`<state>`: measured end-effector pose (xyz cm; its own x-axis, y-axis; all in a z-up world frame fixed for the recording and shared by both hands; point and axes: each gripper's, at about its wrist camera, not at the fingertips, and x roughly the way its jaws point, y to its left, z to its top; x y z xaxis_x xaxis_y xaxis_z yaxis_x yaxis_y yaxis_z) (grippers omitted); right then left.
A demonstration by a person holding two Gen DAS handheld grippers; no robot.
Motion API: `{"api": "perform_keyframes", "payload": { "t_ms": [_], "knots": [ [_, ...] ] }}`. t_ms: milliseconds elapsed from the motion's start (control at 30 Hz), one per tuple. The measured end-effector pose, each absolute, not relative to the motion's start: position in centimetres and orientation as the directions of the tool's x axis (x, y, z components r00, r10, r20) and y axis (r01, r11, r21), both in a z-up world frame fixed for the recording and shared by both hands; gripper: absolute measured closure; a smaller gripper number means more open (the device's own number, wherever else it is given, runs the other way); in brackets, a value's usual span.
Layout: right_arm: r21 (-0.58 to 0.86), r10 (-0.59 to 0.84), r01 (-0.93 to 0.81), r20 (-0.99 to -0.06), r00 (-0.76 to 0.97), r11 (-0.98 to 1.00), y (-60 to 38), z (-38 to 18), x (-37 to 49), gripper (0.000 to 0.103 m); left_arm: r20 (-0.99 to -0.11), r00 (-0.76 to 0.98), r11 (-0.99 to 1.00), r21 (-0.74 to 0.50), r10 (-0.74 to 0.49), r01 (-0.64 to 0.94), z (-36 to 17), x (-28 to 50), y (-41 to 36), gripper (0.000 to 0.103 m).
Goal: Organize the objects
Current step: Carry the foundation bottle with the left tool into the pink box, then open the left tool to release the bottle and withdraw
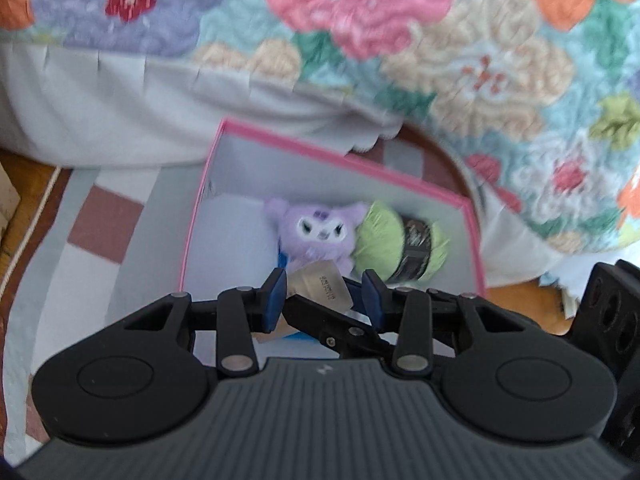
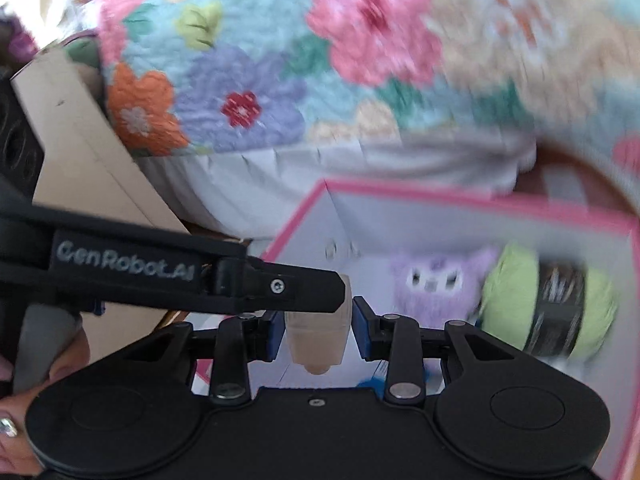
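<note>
Beside the floral quilt (image 1: 400,12), both grippers pinch one beige tube (image 2: 318,330) over the pink-rimmed box (image 1: 340,162)

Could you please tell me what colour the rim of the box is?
Pink; the box rim shows most sharply in the left wrist view.

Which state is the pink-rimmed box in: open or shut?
Open: the pink-rimmed box has no lid on, and a purple plush toy and green yarn ball show inside.

Beige tube (image 2: 318,330) held above pink-rimmed box (image 2: 460,198).
</note>
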<state>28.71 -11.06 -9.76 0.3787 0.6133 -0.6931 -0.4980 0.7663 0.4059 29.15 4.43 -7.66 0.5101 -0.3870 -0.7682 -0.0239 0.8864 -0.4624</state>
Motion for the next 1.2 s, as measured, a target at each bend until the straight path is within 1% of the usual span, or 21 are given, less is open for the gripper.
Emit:
{"api": "perform_keyframes", "payload": {
  "t_ms": [67,100,200,300,467,667,700,767,800,867,933,1033,1100,1200],
  "knots": [
    [0.436,0.611,-0.464,-0.712,0.346,0.771,-11.3,-11.1,28.4,0.063,-0.791,0.483,0.899,-0.438,-0.375,-0.019,-8.4,29.1,3.8,0.064],
    [0.43,0.6,-0.46,-0.725,0.337,0.777,-11.3,-11.6,28.2,0.063,-0.794,0.476,0.901,-0.433,-0.378,-0.008,-8.7,29.0,3.4,0.064],
    [0.465,0.613,-0.427,-0.717,0.332,0.775,-12.5,-12.0,28.1,0.063,-0.804,0.472,0.917,-0.399,-0.361,0.022,-8.7,28.9,2.1,0.064],
    [0.474,0.606,-0.4,-0.726,0.326,0.784,-13.6,-11.9,28.1,0.063,-0.802,0.467,0.916,-0.399,-0.372,0.044,-8.7,28.9,1.1,0.064],
    [0.467,0.578,-0.365,-0.755,0.309,0.805,-15.2,-11.8,28.1,0.062,-0.794,0.433,0.892,-0.449,-0.426,0.053,-9.6,28.6,0.3,0.065],
    [0.41,0.517,-0.357,-0.806,0.288,0.839,-16.3,-12.1,28.4,0.06,-0.759,0.409,0.842,-0.538,-0.507,0.047,-11.3,28.5,0.0,0.065],
    [0.391,0.499,-0.359,-0.818,0.287,0.848,-16.3,-12.2,28.5,0.062,-0.754,0.403,0.834,-0.549,-0.518,0.045,-11.6,28.5,0.0,0.065],
    [0.371,0.484,-0.375,-0.83,0.278,0.85,-16.0,-12.4,28.5,0.064,-0.748,0.396,0.825,-0.564,-0.533,0.044,-12.0,28.5,-0.3,0.065],
    [0.366,0.482,-0.381,-0.833,0.272,0.849,-15.9,-12.6,28.5,0.073,-0.747,0.392,0.822,-0.568,-0.537,0.043,-12.3,28.5,-0.4,0.065],
    [0.37,0.486,-0.403,-0.841,0.239,0.837,-15.3,-13.0,28.7,0.085,-0.748,0.38,0.818,-0.574,-0.544,0.04,-12.8,28.7,-0.5,0.065],
    [0.338,0.466,-0.418,-0.848,0.253,0.843,-14.8,-12.8,28.6,0.086,-0.752,0.383,0.823,-0.567,-0.536,0.04,-12.7,28.8,-0.3,0.065],
    [0.302,0.46,-0.447,-0.835,0.303,0.842,-15.0,-11.1,27.9,0.086,-0.747,0.391,0.822,-0.568,-0.538,0.046,-11.4,28.6,0.3,0.065],
    [0.287,0.464,-0.462,-0.822,0.33,0.839,-15.4,-9.6,27.2,0.082,-0.754,0.395,0.834,-0.547,-0.525,0.063,-10.0,28.1,0.4,0.065],
    [0.24,0.453,-0.498,-0.814,0.364,0.833,-16.0,-7.4,25.5,0.082,-0.775,0.399,0.864,-0.494,-0.49,0.102,-7.6,27.0,0.2,0.062]
  ]
}}
